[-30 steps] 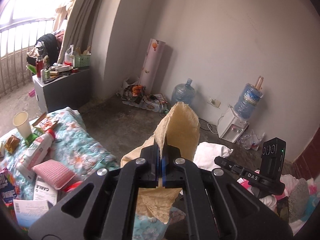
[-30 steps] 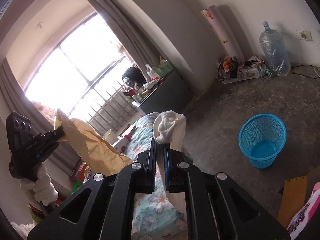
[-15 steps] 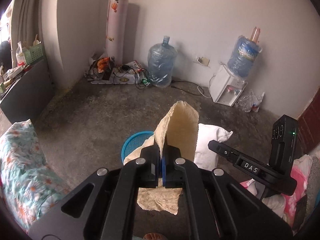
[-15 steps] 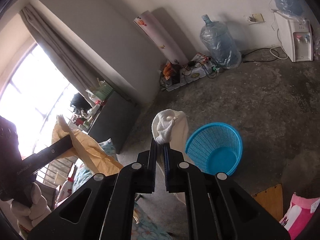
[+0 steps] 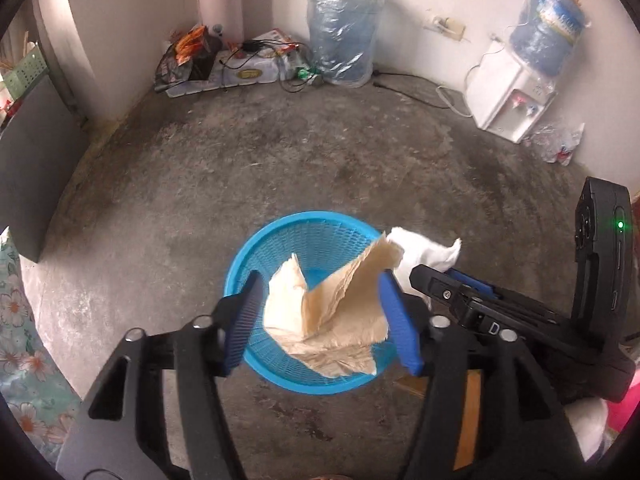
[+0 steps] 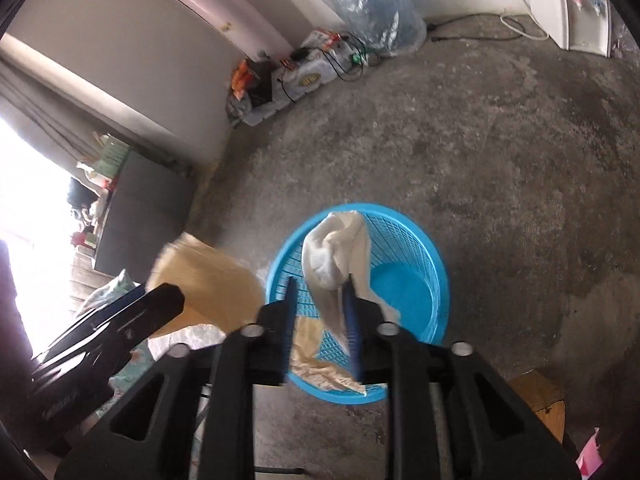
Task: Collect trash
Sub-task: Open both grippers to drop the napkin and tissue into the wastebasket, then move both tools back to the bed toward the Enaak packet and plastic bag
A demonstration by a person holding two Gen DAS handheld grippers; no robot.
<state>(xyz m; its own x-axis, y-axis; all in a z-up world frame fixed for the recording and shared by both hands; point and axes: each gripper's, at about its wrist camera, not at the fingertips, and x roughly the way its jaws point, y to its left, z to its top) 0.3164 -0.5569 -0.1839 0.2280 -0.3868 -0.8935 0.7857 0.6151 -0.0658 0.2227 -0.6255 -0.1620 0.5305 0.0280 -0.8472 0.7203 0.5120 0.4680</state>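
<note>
1 blue basket (image 5: 256, 248) on bare concrete floor (image 5: 248, 160).

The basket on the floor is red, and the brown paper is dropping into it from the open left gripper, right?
Not quite. The basket is blue, not red, as the left wrist view shows. The rest holds: it sits on the floor, the left gripper is open, and the brown paper is falling into it.
</note>
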